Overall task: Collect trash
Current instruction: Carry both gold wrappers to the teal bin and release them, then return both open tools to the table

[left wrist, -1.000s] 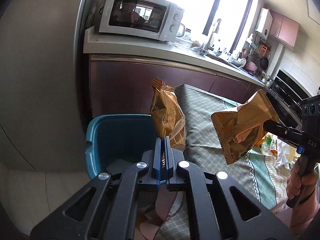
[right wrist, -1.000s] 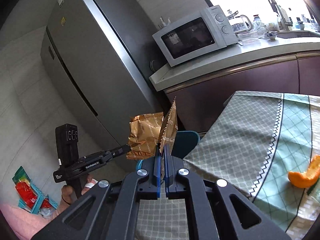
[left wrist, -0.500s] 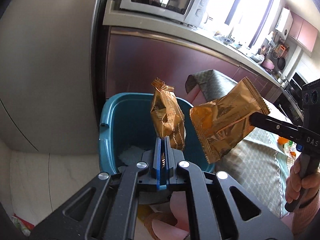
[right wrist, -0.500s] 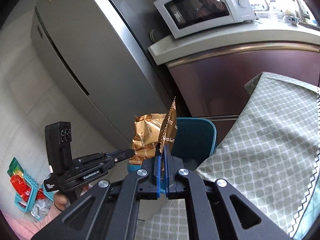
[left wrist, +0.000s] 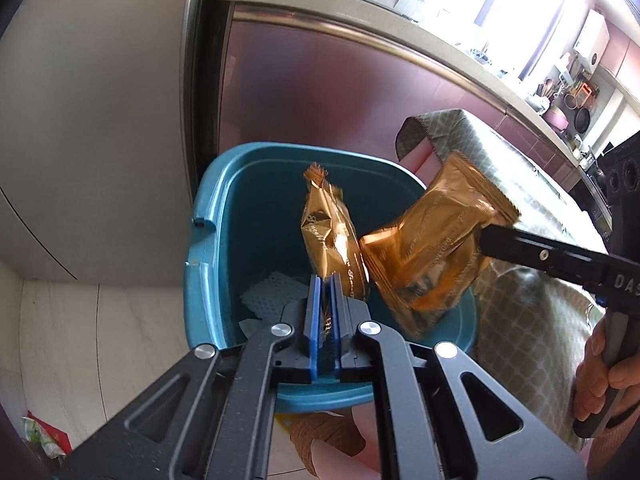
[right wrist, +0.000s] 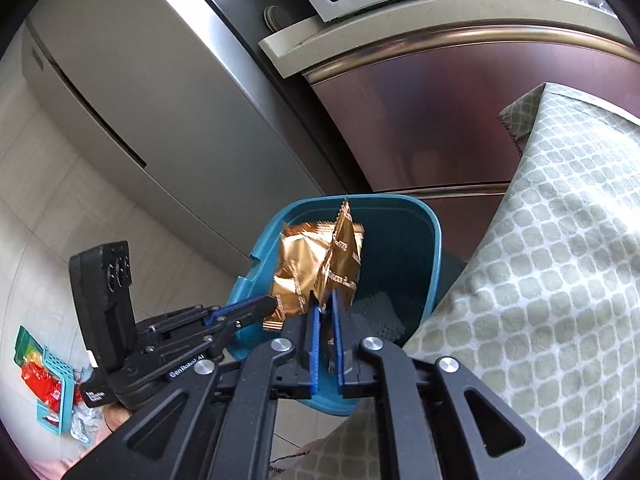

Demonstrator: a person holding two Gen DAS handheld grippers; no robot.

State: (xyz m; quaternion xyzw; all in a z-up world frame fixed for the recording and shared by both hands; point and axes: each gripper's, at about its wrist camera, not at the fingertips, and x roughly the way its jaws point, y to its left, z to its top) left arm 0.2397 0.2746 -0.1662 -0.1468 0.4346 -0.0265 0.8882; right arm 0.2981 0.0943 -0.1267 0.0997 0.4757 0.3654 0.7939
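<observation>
Two gold snack wrappers hang over the open teal bin (left wrist: 208,240) (right wrist: 436,240). My left gripper (left wrist: 325,280) (right wrist: 272,304) has one wrapper (left wrist: 328,232) (right wrist: 296,264) pinched upright between its blue pads; its jaws are starting to open. My right gripper (right wrist: 328,300) (left wrist: 486,236) reaches in from the table side. Its jaws are opening, and a narrow gap shows beside the second wrapper (right wrist: 344,256) (left wrist: 432,248), which still stands between them. The wrappers almost touch above the bin's mouth. White paper (left wrist: 272,296) lies at the bin's bottom.
The bin stands on the floor between a grey fridge (right wrist: 140,92), a dark red cabinet (left wrist: 320,92) and the table with its green patterned cloth (right wrist: 540,280). Red and green packets in a small teal basket (right wrist: 40,376) lie on the floor. A hand (left wrist: 600,380) grips the right handle.
Both grippers have come down and forward from above the table edge until their wrappers hang over the bin. The wrappers have drawn closer together. The right gripper's pads have parted slightly.
</observation>
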